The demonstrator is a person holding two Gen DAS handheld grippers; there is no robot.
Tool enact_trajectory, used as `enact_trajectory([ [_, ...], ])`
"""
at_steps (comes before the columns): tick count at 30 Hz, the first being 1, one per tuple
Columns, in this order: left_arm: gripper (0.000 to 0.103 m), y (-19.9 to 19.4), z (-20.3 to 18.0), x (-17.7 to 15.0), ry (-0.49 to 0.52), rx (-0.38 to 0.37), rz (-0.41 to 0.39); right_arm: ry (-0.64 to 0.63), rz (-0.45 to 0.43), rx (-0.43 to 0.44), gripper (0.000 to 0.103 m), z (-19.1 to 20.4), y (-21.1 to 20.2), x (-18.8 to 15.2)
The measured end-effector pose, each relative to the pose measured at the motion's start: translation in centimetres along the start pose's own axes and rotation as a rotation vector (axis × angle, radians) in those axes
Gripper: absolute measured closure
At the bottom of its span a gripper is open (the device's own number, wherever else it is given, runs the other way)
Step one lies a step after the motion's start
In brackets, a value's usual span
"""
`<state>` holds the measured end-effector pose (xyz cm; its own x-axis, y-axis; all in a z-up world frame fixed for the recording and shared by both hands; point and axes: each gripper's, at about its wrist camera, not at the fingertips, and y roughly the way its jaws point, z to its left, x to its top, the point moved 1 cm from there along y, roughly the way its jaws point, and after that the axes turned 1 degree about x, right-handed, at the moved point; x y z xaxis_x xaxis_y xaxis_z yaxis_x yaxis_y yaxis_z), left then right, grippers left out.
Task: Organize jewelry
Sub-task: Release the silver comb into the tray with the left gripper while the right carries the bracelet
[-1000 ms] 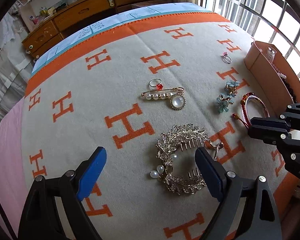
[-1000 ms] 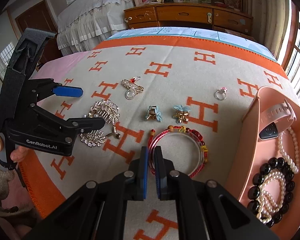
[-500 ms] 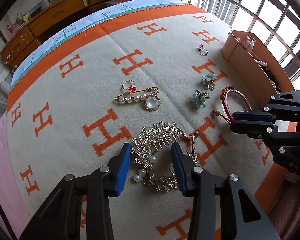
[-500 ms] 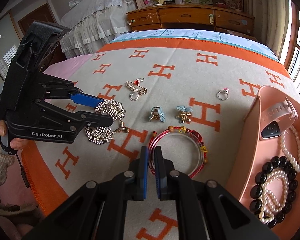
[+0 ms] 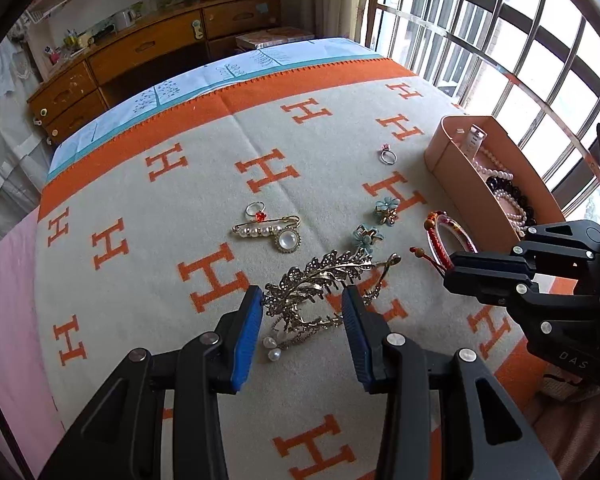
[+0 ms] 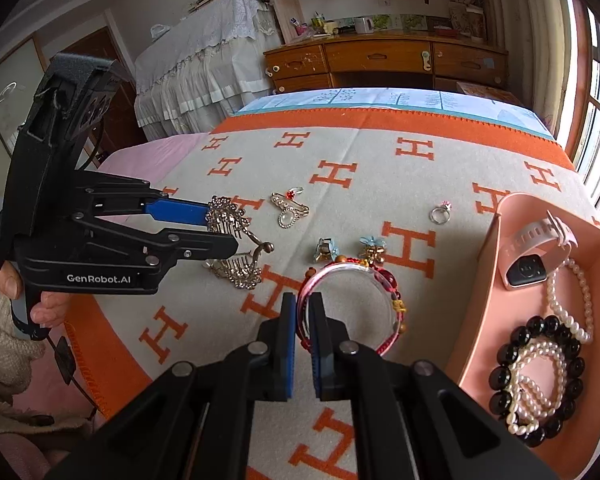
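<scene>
Nearest the left wrist camera, the left gripper [image 5: 303, 322] had clamped its blue pads on the hair comb [image 5: 320, 284]; a second earlier those pads stood wide apart around it while it lay flat on the blanket [image 5: 148, 280]. Now the comb hung tilted between them, raised off the cloth, its two pearls dangling below. From the right wrist view, the right gripper [image 6: 303, 322] was pinched together on the near rim of the red bangle [image 6: 350, 304], as it was a second before, but the bangle's far side now stood lifted from the blanket. A hand [image 6: 24, 292] in a knit sleeve held the left tool.

Beyond the comb lay two blue flower clips [image 5: 366, 236], then a pearl pin [image 5: 270, 230] touching a red-stone ring [image 5: 256, 212], and farther off a silver ring [image 5: 387, 156], all well apart from either claw. Nothing lay between the bangle and the box.

To the right stood a pink box [image 6: 476, 320], open-topped, holding a black bead bracelet [image 6: 536, 380] tangled with pearl strands [image 6: 572, 300] and, at its far end, a pink watch [image 6: 534, 252]. Farthest back stood a wooden dresser [image 6: 380, 60].
</scene>
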<state>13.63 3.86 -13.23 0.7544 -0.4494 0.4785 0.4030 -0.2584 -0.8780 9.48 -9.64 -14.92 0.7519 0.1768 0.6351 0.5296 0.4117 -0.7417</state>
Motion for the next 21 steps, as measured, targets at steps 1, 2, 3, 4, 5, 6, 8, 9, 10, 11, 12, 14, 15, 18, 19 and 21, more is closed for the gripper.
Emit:
enact_trajectory([
  [1,0.064,-0.4,-0.3,0.1,0.000,-0.001,-0.009,-0.002,-0.014,0.000,0.097,0.0,-0.4,0.0],
  [2,0.064,-0.8,-0.5,0.3,0.001,-0.001,-0.017,-0.003,-0.030,-0.001,0.097,0.0,-0.9,0.1],
  [3,0.064,-1.0,-0.8,0.5,0.004,0.000,-0.023,-0.002,-0.046,-0.002,0.097,0.0,-1.4,0.1],
  [4,0.064,-1.3,-1.2,0.7,0.009,0.002,-0.029,-0.003,-0.062,-0.003,0.097,-0.1,-2.0,0.2],
  [5,0.064,-1.7,-1.7,0.9,0.015,0.005,-0.035,-0.003,-0.078,-0.007,0.097,-0.2,-2.6,0.3],
  [6,0.064,-2.0,-2.2,1.1,0.021,0.006,-0.040,-0.001,-0.095,-0.011,0.097,-0.4,-3.3,0.4],
  [8,0.064,-2.7,-3.1,1.6,0.028,0.004,-0.052,0.010,-0.132,-0.016,0.097,-1.0,-4.9,0.5],
  [9,0.064,-3.0,-3.5,1.9,0.032,-0.001,-0.058,0.022,-0.151,-0.021,0.097,-1.5,-5.8,0.6],
  [10,0.064,-3.2,-4.0,2.3,0.036,-0.007,-0.065,0.036,-0.169,-0.029,0.097,-2.1,-6.7,0.6],
  [11,0.064,-3.6,-4.6,2.6,0.043,-0.015,-0.072,0.053,-0.184,-0.038,0.097,-2.8,-7.6,0.6],
  [12,0.064,-3.8,-5.2,2.9,0.053,-0.025,-0.079,0.072,-0.199,-0.050,0.097,-3.6,-8.4,0.4],
  [14,0.064,-4.4,-6.7,3.8,0.080,-0.037,-0.097,0.103,-0.223,-0.080,0.097,-5.2,-9.9,0.2],
  [15,0.064,-4.6,-7.6,4.2,0.093,-0.045,-0.106,0.115,-0.232,-0.099,0.097,-6.0,-10.6,0.0],
  [18,0.064,-5.1,-10.2,5.6,0.124,-0.083,-0.127,0.170,-0.255,-0.154,0.097,-8.6,-12.1,-0.8],
  [19,0.064,-5.2,-11.1,6.1,0.133,-0.094,-0.132,0.192,-0.262,-0.166,0.097,-9.5,-12.5,-1.0],
  [21,0.064,-5.1,-12.8,7.1,0.151,-0.115,-0.133,0.232,-0.274,-0.181,0.097,-10.9,-13.1,-1.3],
])
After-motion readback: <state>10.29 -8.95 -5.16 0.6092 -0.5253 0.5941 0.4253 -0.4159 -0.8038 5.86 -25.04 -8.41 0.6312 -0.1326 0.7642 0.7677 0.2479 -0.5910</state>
